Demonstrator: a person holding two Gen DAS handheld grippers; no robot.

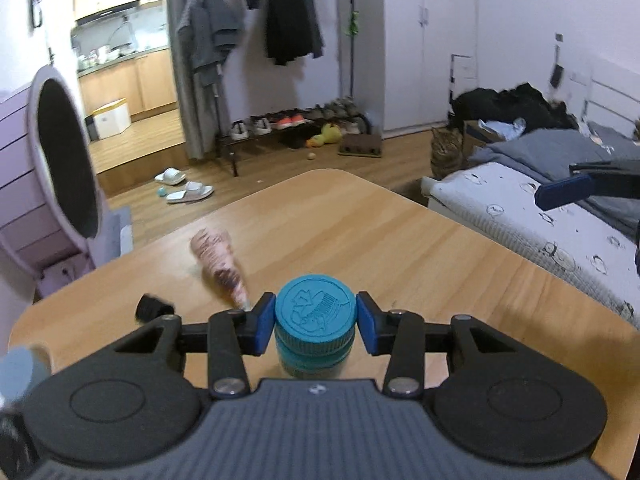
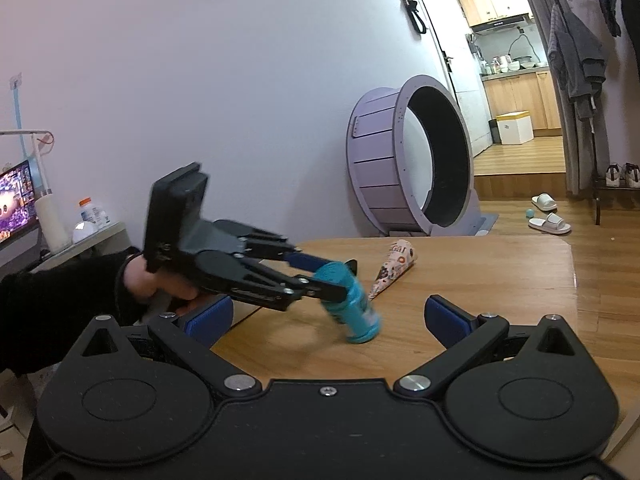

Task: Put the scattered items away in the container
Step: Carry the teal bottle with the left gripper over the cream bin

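A teal bottle (image 1: 315,312) with a ribbed teal cap hangs tilted above the wooden table (image 1: 400,240), its base clear of the wood in the right wrist view (image 2: 354,312). My left gripper (image 1: 316,308) is shut on its cap, a blue pad on each side; a hand holds that gripper (image 2: 340,276) from the left. A patterned paper cone (image 1: 218,264) lies on the table beyond the bottle (image 2: 394,266). A small black object (image 1: 154,307) lies left of the cone. My right gripper (image 2: 329,304) stands open and empty, near the table's front. No container shows.
A purple cat wheel (image 2: 412,168) stands on the floor past the table's far left edge. A bed (image 1: 520,208) lies to the right, with a cat (image 1: 446,150) sitting beside it. A blurred grey-blue thing (image 1: 24,368) is at the near left.
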